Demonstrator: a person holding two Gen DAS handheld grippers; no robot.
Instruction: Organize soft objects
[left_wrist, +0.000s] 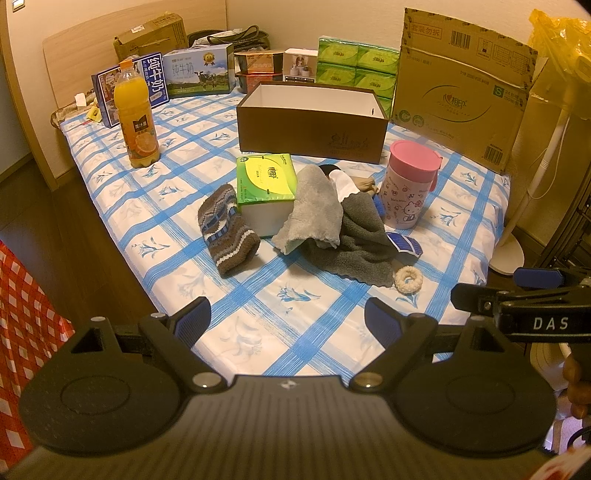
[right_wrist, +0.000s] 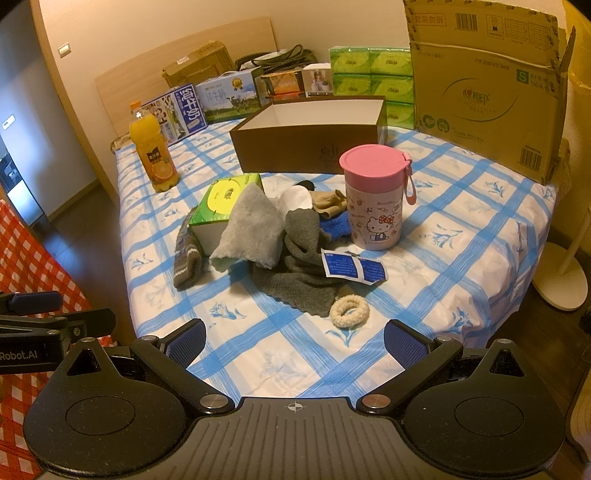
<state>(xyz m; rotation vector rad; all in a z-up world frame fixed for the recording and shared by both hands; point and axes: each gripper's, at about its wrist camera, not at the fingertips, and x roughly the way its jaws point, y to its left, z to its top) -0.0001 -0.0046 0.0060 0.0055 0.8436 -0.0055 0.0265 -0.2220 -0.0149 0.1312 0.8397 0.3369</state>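
Observation:
Soft things lie in a heap mid-table: a striped knit hat, a light grey cloth draped over a green tissue pack, a dark grey towel, a blue cloth, beige fabric and a cream scrunchie. Behind them stands an empty brown box. My left gripper hangs open at the table's near edge, nothing in it. My right gripper is open too, just short of the scrunchie.
A pink-lidded cup stands right of the heap, an orange juice bottle at left. A blue sachet lies by the towel. Milk cartons, tissue packs and a big cardboard box line the back.

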